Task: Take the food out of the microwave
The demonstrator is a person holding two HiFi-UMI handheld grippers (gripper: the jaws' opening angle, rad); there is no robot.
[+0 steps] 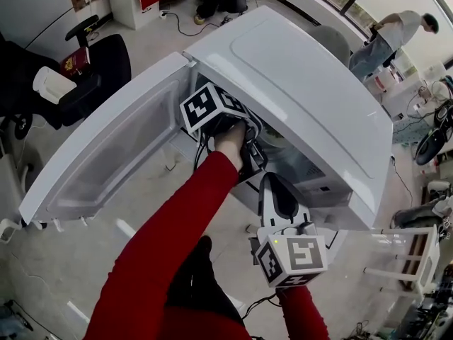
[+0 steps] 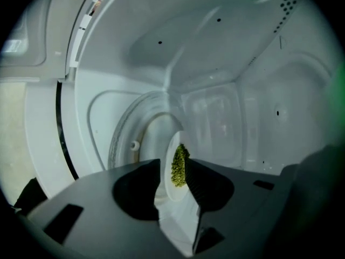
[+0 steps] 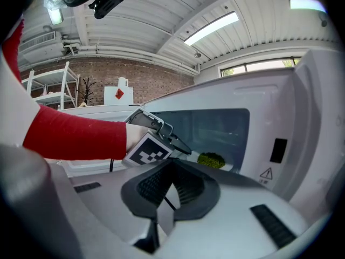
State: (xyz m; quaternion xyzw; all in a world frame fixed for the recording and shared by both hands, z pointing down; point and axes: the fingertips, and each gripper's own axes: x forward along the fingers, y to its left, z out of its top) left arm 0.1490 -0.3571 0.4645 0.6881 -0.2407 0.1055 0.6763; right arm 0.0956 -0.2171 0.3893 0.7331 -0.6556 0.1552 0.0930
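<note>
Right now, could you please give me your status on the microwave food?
Left gripper open inside the microwave, plate edge between its jaws, not gripped. Right gripper shut, empty, outside. Food on plate. Door open, nothing blocking.

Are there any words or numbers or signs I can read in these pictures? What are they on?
No words or numbers can be read.
Warning triangle: a sign with no words, on the microwave front.
Black-and-white square patterns, not letters: on one marker cube and on the other marker cube.
Red packet on the chair: print too small to read.
Red diamond mark far back: too blurred to read.
</note>
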